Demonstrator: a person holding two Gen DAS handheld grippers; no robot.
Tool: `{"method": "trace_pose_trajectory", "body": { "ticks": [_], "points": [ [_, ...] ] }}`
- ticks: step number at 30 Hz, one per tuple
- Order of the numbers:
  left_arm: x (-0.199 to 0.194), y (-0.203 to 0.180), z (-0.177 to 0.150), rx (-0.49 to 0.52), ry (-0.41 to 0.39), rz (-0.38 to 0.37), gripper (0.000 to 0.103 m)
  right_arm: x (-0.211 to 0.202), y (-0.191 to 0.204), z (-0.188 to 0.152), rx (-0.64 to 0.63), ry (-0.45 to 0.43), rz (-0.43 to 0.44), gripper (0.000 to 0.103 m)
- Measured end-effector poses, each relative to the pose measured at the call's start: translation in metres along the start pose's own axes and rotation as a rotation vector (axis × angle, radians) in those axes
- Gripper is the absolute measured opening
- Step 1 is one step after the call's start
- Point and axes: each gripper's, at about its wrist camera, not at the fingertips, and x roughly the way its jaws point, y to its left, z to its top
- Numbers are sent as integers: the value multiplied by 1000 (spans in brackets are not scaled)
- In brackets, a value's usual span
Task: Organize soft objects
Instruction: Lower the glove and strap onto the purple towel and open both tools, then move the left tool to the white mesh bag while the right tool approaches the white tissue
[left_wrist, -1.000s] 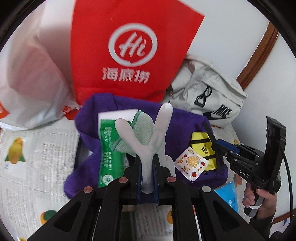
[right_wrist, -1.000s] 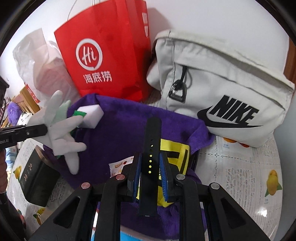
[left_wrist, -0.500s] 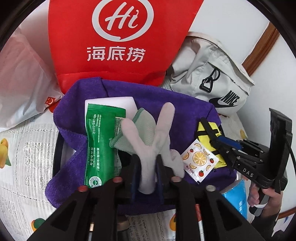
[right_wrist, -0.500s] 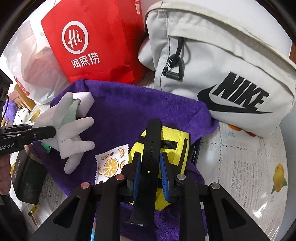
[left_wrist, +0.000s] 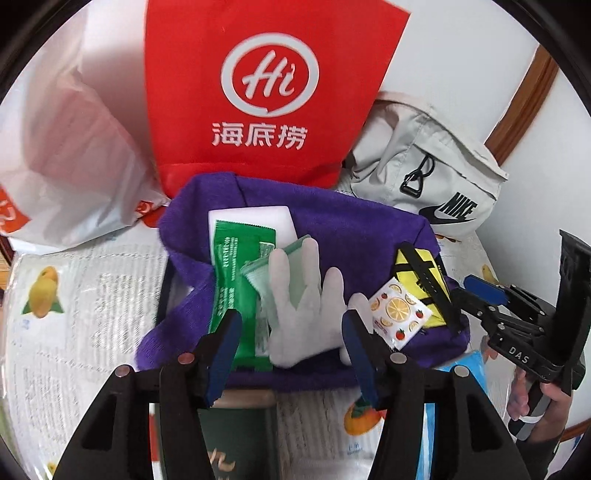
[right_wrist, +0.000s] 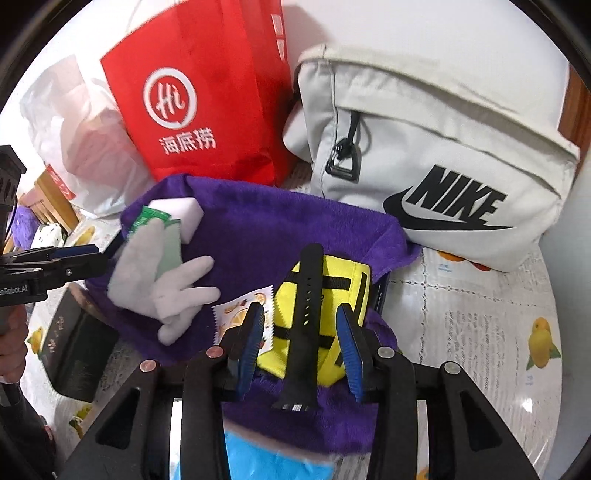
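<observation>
A purple towel (left_wrist: 332, 221) (right_wrist: 277, 221) lines a box. On it lie a white glove (left_wrist: 306, 310) (right_wrist: 159, 280), a green packet (left_wrist: 232, 273), a white sponge (left_wrist: 251, 218) (right_wrist: 181, 210), a fruit-print sachet (left_wrist: 399, 314) (right_wrist: 240, 314), a yellow pouch (left_wrist: 413, 269) (right_wrist: 343, 295) and a black watch strap (right_wrist: 306, 314) across the pouch. My left gripper (left_wrist: 291, 354) is open, its jaws on either side of the glove. My right gripper (right_wrist: 301, 339) is open, its jaws on either side of the strap.
A red paper bag (left_wrist: 266, 92) (right_wrist: 207, 99), a white plastic bag (left_wrist: 66, 147) and a grey Nike bag (left_wrist: 424, 177) (right_wrist: 424, 166) stand behind the towel. A dark box (right_wrist: 74, 347) and a blue packet (right_wrist: 266, 461) lie in front. A fruit-print tablecloth (right_wrist: 480, 332) covers the table.
My left gripper opened and let go of the glove, which now lies on the towel. My right gripper opened and let go of the strap, which now rests on the yellow pouch.
</observation>
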Motion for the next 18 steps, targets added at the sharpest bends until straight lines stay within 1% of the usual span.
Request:
{"method": "trace_pose_trajectory", "body": {
  "ticks": [3,6,9,14,18],
  "points": [
    [-18,-2,-10,3,-17,8,54,-17,6,-7,1,-17,8,43],
    [-35,-6,-23,14,-31,30,54,-37,16,-21,0,-34,2,43],
    [-49,-9,-40,22,-37,33,54,-57,24,-43,10,-51,10,46],
    [-74,-13,-71,24,-49,15,55,-87,39,-82,15,-49,18,47],
    [-88,-15,-97,33,-50,12,56,-100,47,-108,20,-39,21,47]
  ]
}}
